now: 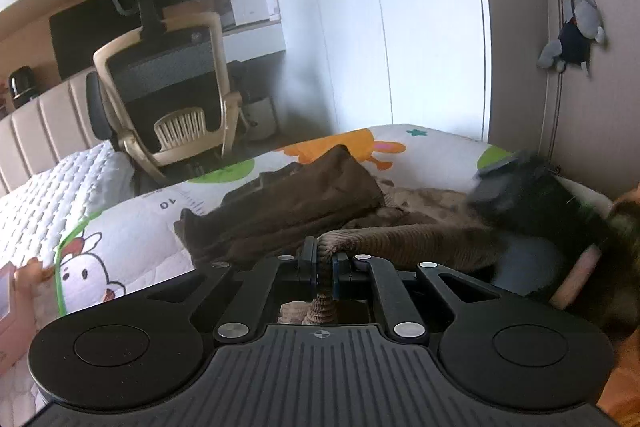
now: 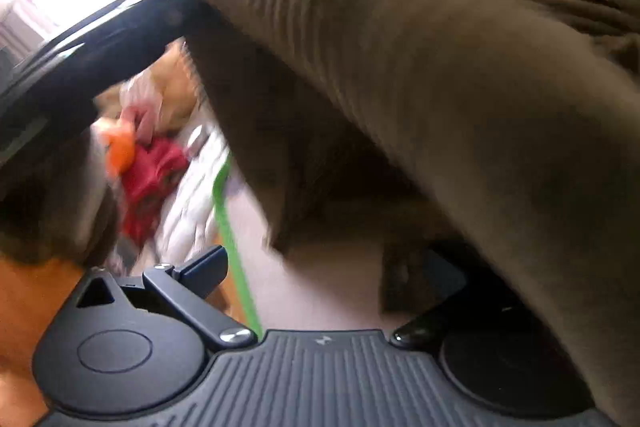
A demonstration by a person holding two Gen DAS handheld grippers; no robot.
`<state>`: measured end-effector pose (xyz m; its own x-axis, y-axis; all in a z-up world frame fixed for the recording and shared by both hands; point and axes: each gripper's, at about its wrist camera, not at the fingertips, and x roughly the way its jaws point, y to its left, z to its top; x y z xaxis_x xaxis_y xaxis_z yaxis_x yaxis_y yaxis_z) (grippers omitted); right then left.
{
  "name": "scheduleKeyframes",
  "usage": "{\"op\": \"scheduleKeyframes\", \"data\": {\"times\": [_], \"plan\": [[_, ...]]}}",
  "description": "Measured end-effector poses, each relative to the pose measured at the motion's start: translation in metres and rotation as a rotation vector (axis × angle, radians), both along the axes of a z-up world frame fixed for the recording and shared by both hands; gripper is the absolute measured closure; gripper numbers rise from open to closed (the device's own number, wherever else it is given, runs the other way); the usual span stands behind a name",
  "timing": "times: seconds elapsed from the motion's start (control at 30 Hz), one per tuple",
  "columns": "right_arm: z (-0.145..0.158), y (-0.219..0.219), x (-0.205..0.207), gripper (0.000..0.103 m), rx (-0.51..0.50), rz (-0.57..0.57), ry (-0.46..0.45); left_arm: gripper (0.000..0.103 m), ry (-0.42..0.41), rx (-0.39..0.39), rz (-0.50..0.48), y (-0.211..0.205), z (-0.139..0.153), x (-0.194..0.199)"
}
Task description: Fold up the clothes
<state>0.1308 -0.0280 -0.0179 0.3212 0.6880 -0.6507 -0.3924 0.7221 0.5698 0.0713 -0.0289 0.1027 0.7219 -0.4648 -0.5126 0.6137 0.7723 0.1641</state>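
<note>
Left wrist view: left gripper [image 1: 324,263] jaws clamped on brown corduroy garment [image 1: 420,235]; right gripper [image 2: 312,267] jaws' state untellable.

Left tool [image 1: 323,269] pinches brown ribbed garment [image 1: 420,237] above cartoon bedsheet [image 1: 132,223].

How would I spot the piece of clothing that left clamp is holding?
Look at the bed with the cartoon sheet. A brown heap lies on it; the held garment is the lighter, ribbed brown one stretching from the left gripper toward the right.
</note>
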Motion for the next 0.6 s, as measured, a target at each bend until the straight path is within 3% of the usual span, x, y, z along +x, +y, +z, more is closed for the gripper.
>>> {"op": "scheduleKeyframes", "data": {"times": [0.03, 0.1, 0.23, 0.37, 0.6], "plan": [[-0.002, -0.004, 0.006, 0.0, 0.016, 0.001, 0.038, 0.095, 0.002, 0.0, 0.006, 0.001, -0.001, 0.001], [0.003, -0.012, -0.019, 0.0, -0.081, 0.026, 0.026, 0.095, 0.006, -0.001, 0.019, 0.004, -0.004, 0.002], [0.017, -0.027, -0.069, 0.0, -0.348, -0.017, -0.1, 0.095, 0.01, -0.003, 0.021, 0.007, -0.006, 0.003], [0.027, -0.061, -0.079, 0.0, -0.282, -0.168, -0.177, 0.095, -0.007, -0.017, 0.016, 0.006, 0.0, 0.002], [0.01, -0.072, -0.053, 0.0, -0.021, -0.231, -0.028, 0.095, -0.016, -0.017, 0.019, 0.005, 0.002, 0.0]]}}
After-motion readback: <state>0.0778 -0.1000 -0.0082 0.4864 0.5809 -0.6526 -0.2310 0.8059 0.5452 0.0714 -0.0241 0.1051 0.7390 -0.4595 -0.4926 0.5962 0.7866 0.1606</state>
